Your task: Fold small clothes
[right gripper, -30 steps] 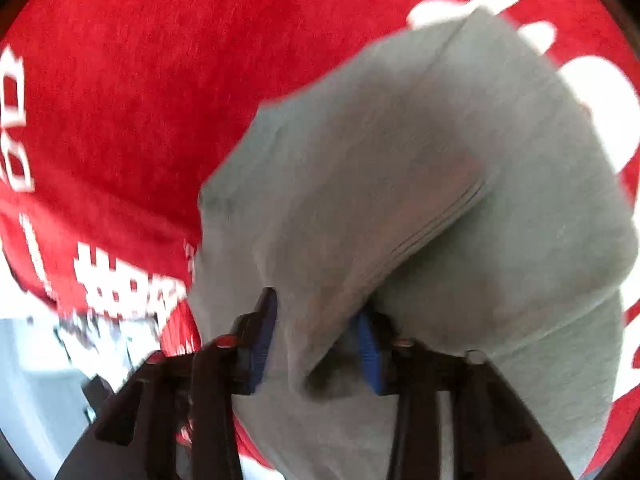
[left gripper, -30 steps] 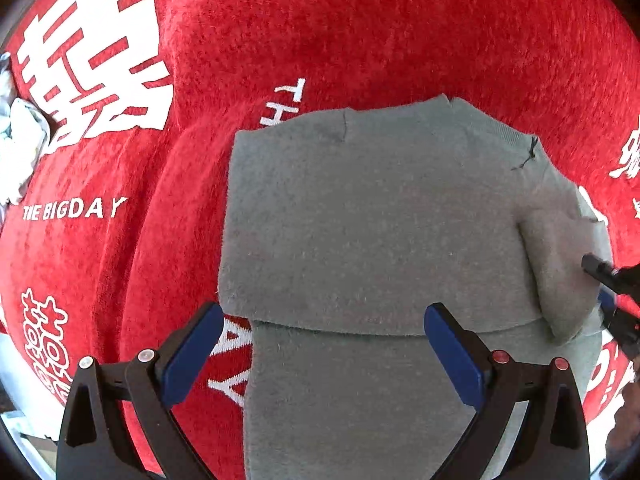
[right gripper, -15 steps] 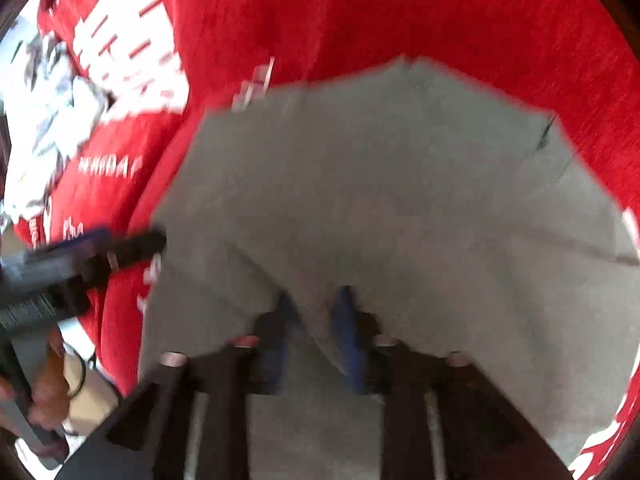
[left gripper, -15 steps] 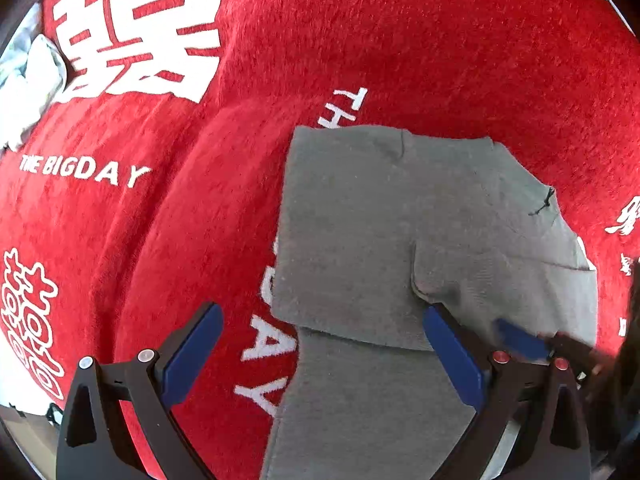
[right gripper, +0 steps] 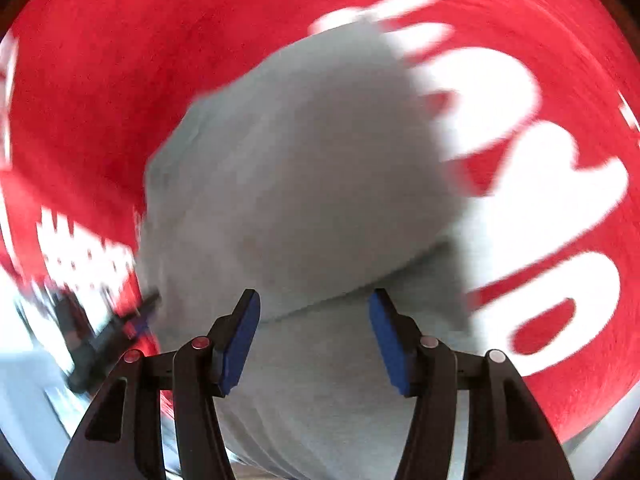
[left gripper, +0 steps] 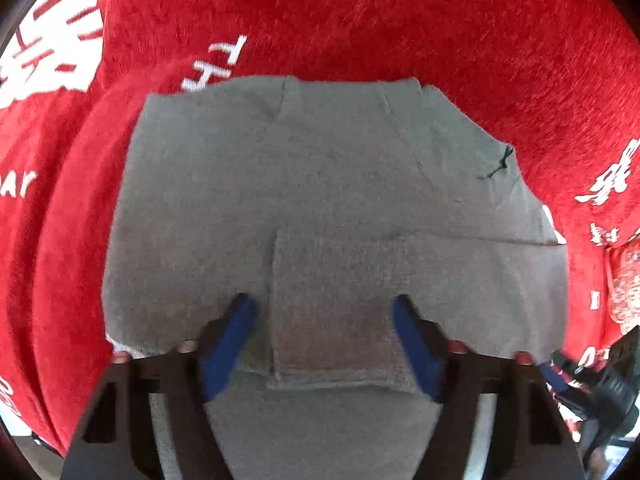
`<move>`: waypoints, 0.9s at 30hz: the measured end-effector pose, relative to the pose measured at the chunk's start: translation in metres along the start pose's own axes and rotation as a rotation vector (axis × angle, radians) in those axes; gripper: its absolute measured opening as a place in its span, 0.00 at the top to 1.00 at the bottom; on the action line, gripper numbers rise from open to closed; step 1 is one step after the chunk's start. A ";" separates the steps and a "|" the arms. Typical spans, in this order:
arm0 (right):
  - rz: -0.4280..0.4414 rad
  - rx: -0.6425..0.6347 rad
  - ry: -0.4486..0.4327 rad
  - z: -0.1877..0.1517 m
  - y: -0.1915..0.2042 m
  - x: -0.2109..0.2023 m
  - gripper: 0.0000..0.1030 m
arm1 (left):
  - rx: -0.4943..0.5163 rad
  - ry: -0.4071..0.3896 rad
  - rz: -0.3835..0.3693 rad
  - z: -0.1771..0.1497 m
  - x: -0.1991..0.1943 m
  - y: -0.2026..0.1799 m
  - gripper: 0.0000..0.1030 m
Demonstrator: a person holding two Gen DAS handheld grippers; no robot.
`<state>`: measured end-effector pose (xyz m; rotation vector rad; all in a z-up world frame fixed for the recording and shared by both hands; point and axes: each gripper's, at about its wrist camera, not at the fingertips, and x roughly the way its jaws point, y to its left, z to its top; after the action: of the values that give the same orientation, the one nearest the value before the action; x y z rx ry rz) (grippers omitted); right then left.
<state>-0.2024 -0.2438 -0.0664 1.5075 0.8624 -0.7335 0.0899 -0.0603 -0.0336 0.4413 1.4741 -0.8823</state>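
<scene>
A small grey garment (left gripper: 320,184) lies flat on a red blanket (left gripper: 400,32). One sleeve (left gripper: 332,308) is folded in across its body. My left gripper (left gripper: 324,312) points down onto that folded sleeve. Its jaws are closing, with the sleeve's cloth between the blue pads (left gripper: 236,328), and no firm pinch shows. My right gripper (right gripper: 314,304) hovers over the grey garment (right gripper: 304,168) in a blurred view. Its jaws are opening and nothing is between them. The right gripper (left gripper: 580,372) also shows at the lower right of the left wrist view, off the garment's edge.
The red blanket (right gripper: 100,80) carries large white lettering (right gripper: 520,140) and covers the whole surface. The left gripper (right gripper: 108,332) appears as a dark blur at the left. A pale floor or edge (right gripper: 24,380) shows at the lower left.
The right gripper carried the sleeve across the garment, let it go and swung away. The sleeve now lies folded on the body. The left gripper came down over it and its jaws narrowed.
</scene>
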 end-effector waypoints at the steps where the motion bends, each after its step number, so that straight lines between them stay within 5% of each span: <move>1: 0.027 0.057 -0.022 0.005 -0.012 -0.003 0.41 | 0.014 0.000 0.011 0.001 -0.001 -0.003 0.84; 2: 0.059 0.108 -0.044 0.011 -0.023 -0.004 0.41 | 0.031 0.005 0.009 0.004 -0.002 -0.005 0.87; 3: 0.078 0.135 -0.061 0.015 -0.027 -0.004 0.58 | 0.035 -0.008 -0.005 0.008 -0.006 -0.006 0.87; 4: 0.088 0.149 -0.084 0.018 -0.030 -0.006 0.95 | 0.048 -0.029 -0.005 0.012 -0.012 -0.008 0.87; 9: 0.129 0.168 -0.173 0.026 -0.034 -0.028 0.94 | 0.101 -0.087 0.007 0.030 -0.029 -0.013 0.88; 15: 0.063 0.133 -0.124 0.016 -0.050 -0.009 0.95 | 0.088 -0.011 0.113 0.015 0.000 0.011 0.95; 19: 0.053 0.110 -0.061 0.015 -0.056 -0.017 0.85 | 0.102 -0.025 0.160 0.004 -0.007 0.021 0.95; 23: -0.061 -0.084 -0.034 0.003 -0.026 -0.043 0.75 | 0.129 -0.052 0.188 0.001 -0.027 0.021 0.95; 25: -0.123 -0.163 -0.098 0.005 -0.012 -0.059 0.45 | 0.133 -0.079 0.182 0.003 -0.036 0.018 0.95; 27: -0.172 -0.198 -0.170 0.017 -0.006 -0.071 0.36 | 0.134 -0.093 0.167 0.007 -0.041 0.013 0.95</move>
<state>-0.2446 -0.2685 -0.0119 1.1884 0.9145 -0.8631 0.1088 -0.0476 0.0030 0.6059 1.2786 -0.8594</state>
